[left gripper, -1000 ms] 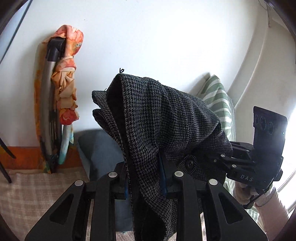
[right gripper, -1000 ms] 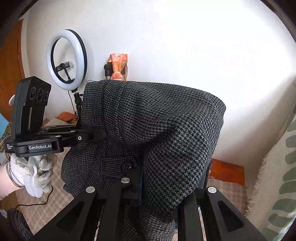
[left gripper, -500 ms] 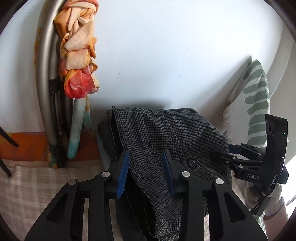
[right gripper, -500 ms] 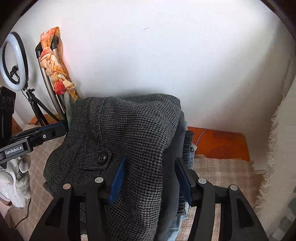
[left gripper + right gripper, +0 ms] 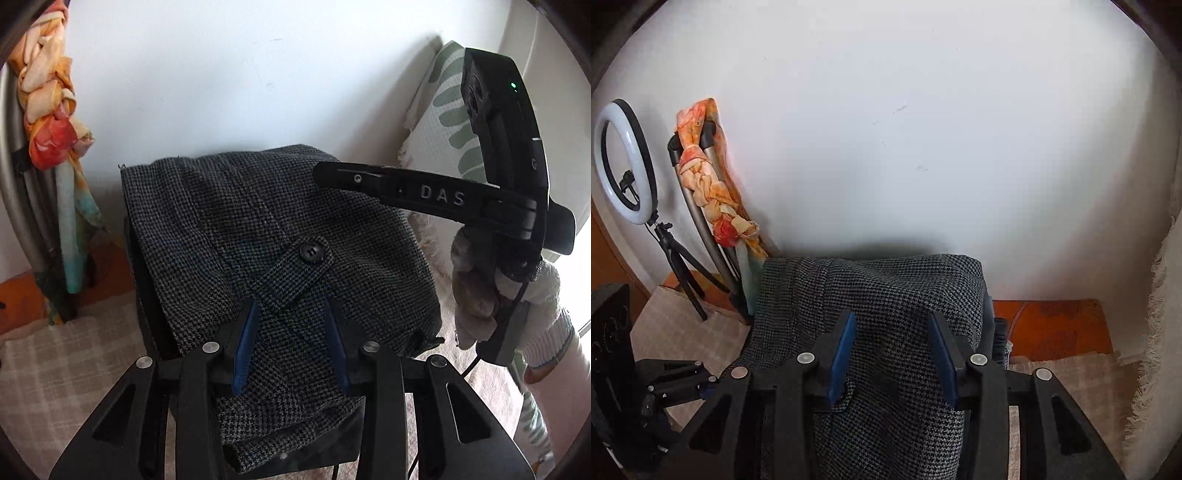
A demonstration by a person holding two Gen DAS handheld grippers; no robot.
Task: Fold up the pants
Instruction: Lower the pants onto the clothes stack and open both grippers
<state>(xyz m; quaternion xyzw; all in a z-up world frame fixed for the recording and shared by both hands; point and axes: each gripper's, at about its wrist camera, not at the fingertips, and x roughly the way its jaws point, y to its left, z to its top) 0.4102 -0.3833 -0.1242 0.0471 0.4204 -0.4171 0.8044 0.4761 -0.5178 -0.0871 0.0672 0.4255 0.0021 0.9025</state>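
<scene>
Nearest in the left wrist view, the left gripper (image 5: 291, 336) has its blue pads parted, with the folded grey houndstooth pants (image 5: 280, 236) lying between them; the cloth fills the gap loosely and the pads do not pinch it, so it looks released. The pants sit as a squat folded bundle on top of a dark stack, the long side running from 6 toward 12 o'clock, away toward the wall. A buttoned tab (image 5: 312, 252) lies slantwise at the centre.

In the right wrist view the right gripper (image 5: 892, 352) straddles the same bundle, its jaws closing but the pads standing off the fabric on both sides.

At 3 o'clock in the left view a gloved hand (image 5: 517, 295) holds the right gripper just over the bundle's right edge. Checked bedding (image 5: 66, 369) lies open at 8 o'clock. Farther off, at 10 o'clock, an orange scarf (image 5: 48, 122) hangs on a grey frame; a leaf-print cushion (image 5: 439, 122) leans at 2 o'clock, and a ring light (image 5: 626, 162) stands by the wall (image 5: 923, 129).
</scene>
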